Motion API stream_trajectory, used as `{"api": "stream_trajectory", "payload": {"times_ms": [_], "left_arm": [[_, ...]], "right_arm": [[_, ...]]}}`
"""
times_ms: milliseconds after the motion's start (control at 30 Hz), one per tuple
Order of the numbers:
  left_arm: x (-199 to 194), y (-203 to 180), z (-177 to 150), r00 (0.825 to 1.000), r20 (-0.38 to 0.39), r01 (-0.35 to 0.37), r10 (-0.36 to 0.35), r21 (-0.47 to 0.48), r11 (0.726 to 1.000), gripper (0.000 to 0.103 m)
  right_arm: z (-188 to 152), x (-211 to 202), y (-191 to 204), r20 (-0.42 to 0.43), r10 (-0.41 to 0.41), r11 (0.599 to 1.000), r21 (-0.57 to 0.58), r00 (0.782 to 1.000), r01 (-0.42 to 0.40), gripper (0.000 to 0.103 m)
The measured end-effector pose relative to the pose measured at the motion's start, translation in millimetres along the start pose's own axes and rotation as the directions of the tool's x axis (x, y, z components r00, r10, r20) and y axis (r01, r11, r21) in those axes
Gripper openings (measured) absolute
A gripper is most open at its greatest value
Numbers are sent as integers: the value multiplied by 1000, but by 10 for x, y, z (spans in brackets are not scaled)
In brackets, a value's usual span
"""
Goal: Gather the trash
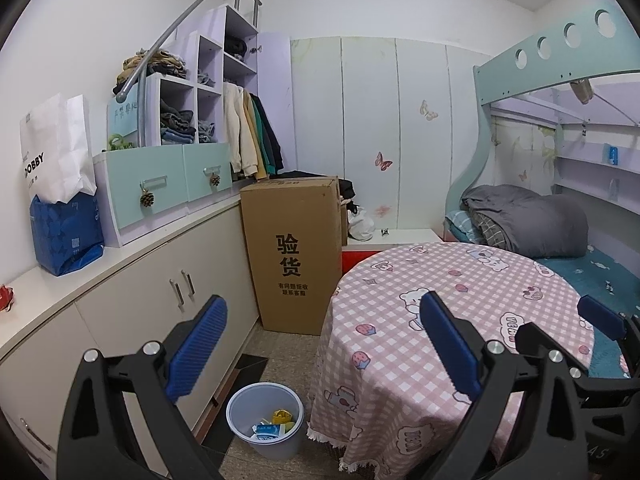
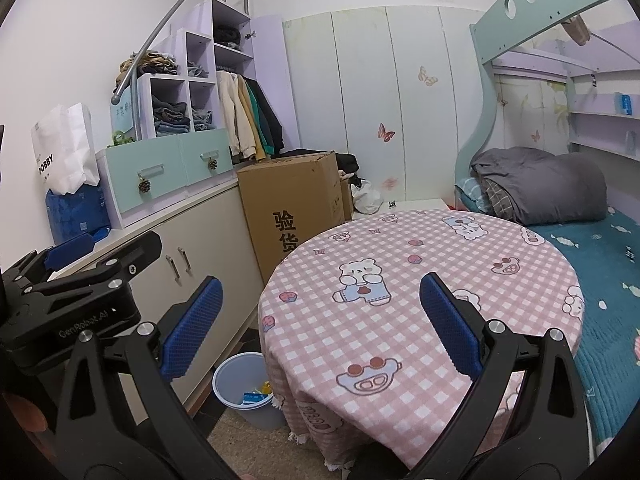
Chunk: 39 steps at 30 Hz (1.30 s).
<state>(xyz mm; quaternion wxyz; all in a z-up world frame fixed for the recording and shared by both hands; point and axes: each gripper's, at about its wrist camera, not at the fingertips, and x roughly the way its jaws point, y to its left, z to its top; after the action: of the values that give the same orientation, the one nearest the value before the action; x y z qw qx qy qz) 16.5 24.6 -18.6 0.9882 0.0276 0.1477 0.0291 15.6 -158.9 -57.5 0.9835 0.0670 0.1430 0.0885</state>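
Two tools are hanging in front of me, both gaping wide with nothing between their blue pads: the left tool [image 1: 324, 344] is hovering over the near edge of the round bench [image 1: 460, 280] and the floor gap beside it, while the right tool [image 2: 320, 320] is sitting above the pink checked cloth. I am seeing the trash [image 1: 274, 424], blue and yellow wrappers, lying inside the pale bin [image 1: 240, 408] on the floor, between the bench and the white cabinet [image 1: 152, 312]. A tall cardboard box [image 1: 296, 248] is standing behind the bin.
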Motion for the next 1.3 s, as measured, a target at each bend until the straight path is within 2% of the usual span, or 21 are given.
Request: {"api": "stream_trajectory", "payload": {"times_ms": [633,1300], "left_arm": [[596,-225,93,998,-57,-24,25,20,1000,95],[1048,-526,176,993,-111,-36,39,26,999,95]], "right_arm": [[60,639,-335,-60,10,999,35,998,-8,97],[121,1073,-716,-135,33,999,44,990,-28,97]]}}
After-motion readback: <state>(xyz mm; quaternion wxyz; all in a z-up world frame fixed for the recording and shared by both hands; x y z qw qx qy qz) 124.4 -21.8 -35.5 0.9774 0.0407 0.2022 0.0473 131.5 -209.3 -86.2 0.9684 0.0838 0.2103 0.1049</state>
